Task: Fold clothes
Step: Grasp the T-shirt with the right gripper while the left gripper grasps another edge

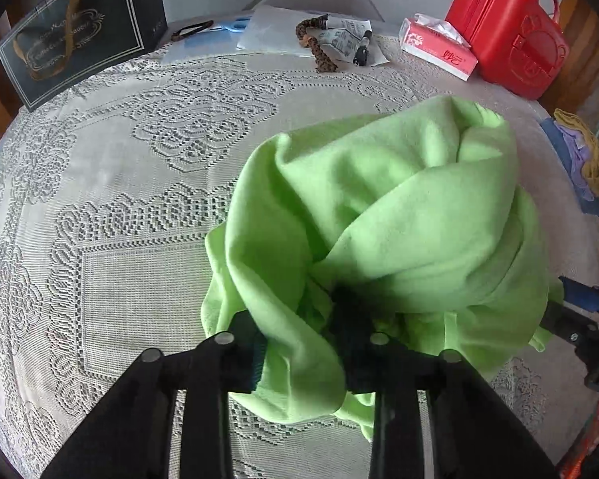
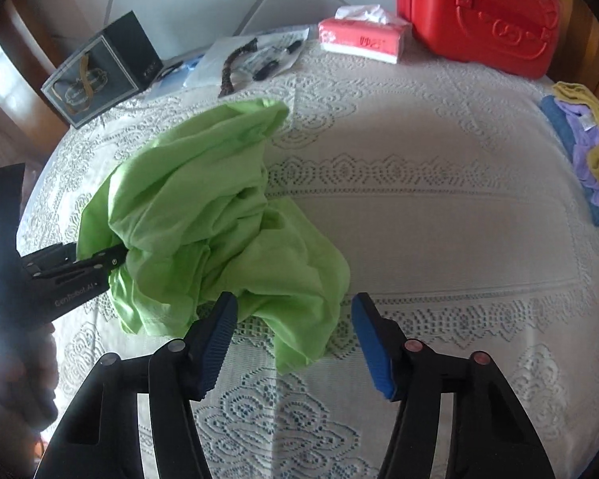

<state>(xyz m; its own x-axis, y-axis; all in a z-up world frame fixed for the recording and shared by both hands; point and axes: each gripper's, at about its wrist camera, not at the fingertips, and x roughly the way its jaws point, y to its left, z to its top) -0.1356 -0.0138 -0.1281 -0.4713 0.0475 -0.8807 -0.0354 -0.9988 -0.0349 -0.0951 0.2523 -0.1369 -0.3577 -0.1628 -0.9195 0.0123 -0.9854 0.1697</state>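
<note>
A crumpled light green garment (image 1: pixel 399 207) lies bunched on the lace-covered table (image 1: pixel 119 199). My left gripper (image 1: pixel 299 339) is shut on a thick fold at its near edge, and cloth drapes over and between both fingers. From the right wrist view the same garment (image 2: pixel 203 199) sits left of centre, and the left gripper (image 2: pixel 118 257) reaches into it from the left, held by a hand. My right gripper (image 2: pixel 293 331) stands open just short of the garment's near hem, its blue pads holding nothing. The left wrist view catches the right gripper (image 1: pixel 567 303) at the garment's right edge.
At the back stand a red plastic case (image 2: pixel 479 12), a red tissue box (image 2: pixel 363 38), a dark gift box (image 2: pixel 100 72) and papers with a brown patterned band (image 1: pixel 319 44). A pile of blue, purple and yellow clothes (image 2: pixel 587 151) lies at the table's right edge.
</note>
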